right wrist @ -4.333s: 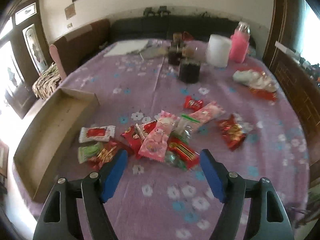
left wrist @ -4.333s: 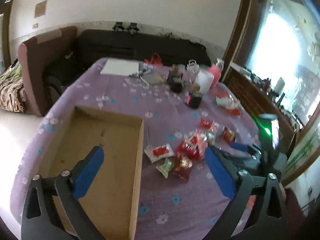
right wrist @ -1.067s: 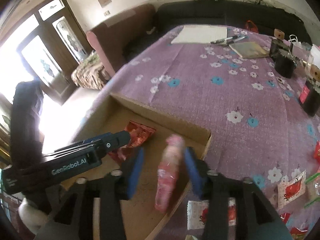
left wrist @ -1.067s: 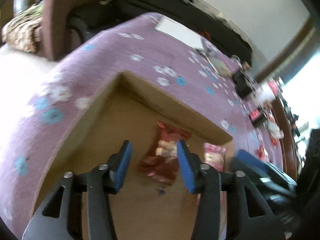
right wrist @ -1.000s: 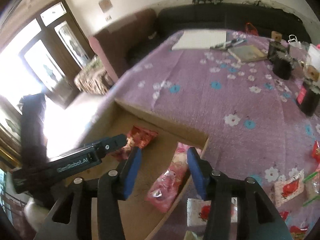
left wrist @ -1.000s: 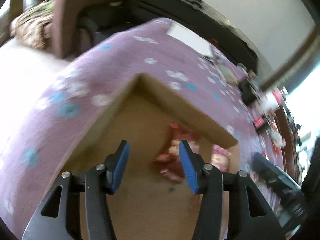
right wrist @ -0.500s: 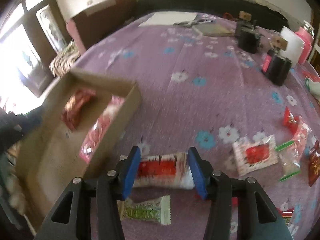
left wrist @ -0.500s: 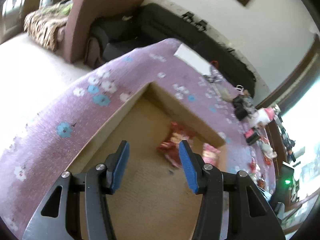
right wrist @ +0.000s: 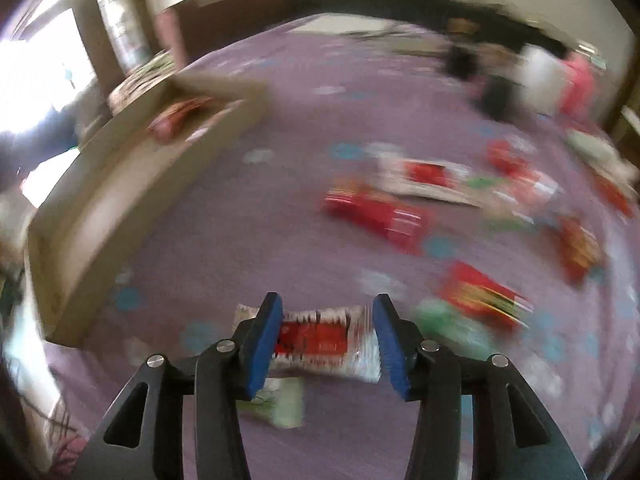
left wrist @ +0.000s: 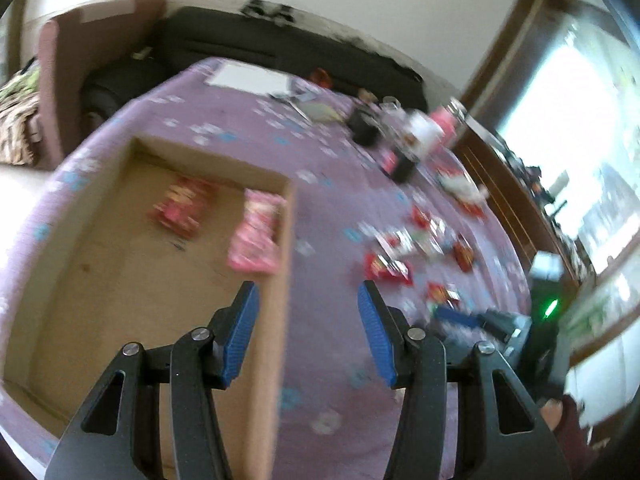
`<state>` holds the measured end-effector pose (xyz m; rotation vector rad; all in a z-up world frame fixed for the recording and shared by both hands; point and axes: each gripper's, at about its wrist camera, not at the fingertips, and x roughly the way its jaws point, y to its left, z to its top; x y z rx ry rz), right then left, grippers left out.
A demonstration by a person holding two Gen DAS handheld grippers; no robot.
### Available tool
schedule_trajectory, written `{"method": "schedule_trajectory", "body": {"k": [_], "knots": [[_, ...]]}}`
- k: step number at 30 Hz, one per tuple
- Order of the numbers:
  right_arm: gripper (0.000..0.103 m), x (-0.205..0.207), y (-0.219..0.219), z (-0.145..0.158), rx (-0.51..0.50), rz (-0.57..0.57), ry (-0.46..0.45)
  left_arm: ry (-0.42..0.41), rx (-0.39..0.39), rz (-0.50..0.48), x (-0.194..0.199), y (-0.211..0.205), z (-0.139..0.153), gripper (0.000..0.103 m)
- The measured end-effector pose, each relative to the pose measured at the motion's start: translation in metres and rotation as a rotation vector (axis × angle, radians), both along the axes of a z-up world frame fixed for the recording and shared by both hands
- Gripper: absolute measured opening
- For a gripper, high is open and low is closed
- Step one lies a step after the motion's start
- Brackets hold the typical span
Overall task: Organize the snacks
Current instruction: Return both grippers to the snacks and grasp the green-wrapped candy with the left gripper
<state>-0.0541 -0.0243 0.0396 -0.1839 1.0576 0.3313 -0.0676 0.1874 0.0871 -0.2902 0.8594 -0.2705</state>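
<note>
A shallow cardboard box lies on the purple flowered tablecloth and holds a red snack packet and a pink snack packet. My left gripper is open and empty above the box's right wall. My right gripper is open, low over a white-and-red snack packet that lies between its fingers. A green packet lies just below it. Several loose snacks are scattered to the right. The box also shows in the right wrist view, at left.
Dark jars, a white container and a pink bottle stand at the table's far side, with paper behind them. A sofa and a chair border the table. The right gripper's body shows at the left view's lower right.
Both views have swung right, with motion blur. My left gripper has pulled back from inside the box to its right wall. My right gripper has come lower over the white-and-red packet.
</note>
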Motion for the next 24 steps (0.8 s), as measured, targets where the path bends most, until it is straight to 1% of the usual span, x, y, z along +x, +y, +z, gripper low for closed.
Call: {"method": "schedule_trajectory", "body": {"k": [1, 4, 5, 7, 9, 10, 13, 15, 16, 18, 20, 23, 24], "knots": [[0.052, -0.003, -0.017, 0.005, 0.032, -0.037, -0.014, 0.008, 0.004, -0.023, -0.001, -0.009, -0.003, 0.05], [0.052, -0.02, -0.059, 0.018, 0.174, -0.104, -0.013, 0.037, 0.01, -0.063, -0.003, -0.029, -0.011, 0.05], [0.053, -0.026, -0.065, 0.02, 0.19, -0.104, -0.012, 0.045, 0.007, -0.073, -0.004, -0.033, -0.013, 0.05], [0.055, -0.039, -0.069, 0.017, 0.205, -0.066, 0.001, 0.058, 0.004, -0.086, -0.006, -0.04, -0.017, 0.05], [0.055, -0.049, -0.063, 0.014, 0.193, -0.023, 0.001, 0.057, 0.01, -0.115, -0.011, -0.049, -0.02, 0.05], [0.055, -0.052, -0.059, 0.012, 0.168, -0.01, -0.009, 0.056, 0.023, -0.13, -0.014, -0.053, -0.021, 0.05], [0.055, -0.051, -0.054, 0.013, 0.115, -0.026, -0.066, 0.057, 0.082, -0.195, -0.024, -0.07, -0.028, 0.05], [0.055, -0.041, -0.051, 0.014, 0.135, -0.016, -0.077, 0.064, 0.106, -0.225, -0.032, -0.076, -0.035, 0.05], [0.055, -0.033, -0.051, 0.017, 0.177, -0.012, -0.078, 0.067, 0.105, -0.235, -0.034, -0.078, -0.037, 0.05], [0.056, -0.019, -0.046, 0.019, 0.251, 0.005, -0.058, 0.072, 0.095, -0.247, -0.038, -0.078, -0.04, 0.05], [0.067, -0.003, -0.037, 0.014, 0.294, 0.023, -0.014, 0.065, 0.087, -0.253, -0.042, -0.077, -0.039, 0.05], [0.067, 0.016, -0.034, -0.009, 0.302, 0.001, 0.111, 0.033, 0.103, -0.27, -0.051, -0.072, -0.033, 0.05], [0.068, 0.014, -0.037, -0.008, 0.323, 0.002, 0.103, 0.027, 0.108, -0.278, -0.052, -0.07, -0.032, 0.05]]}}
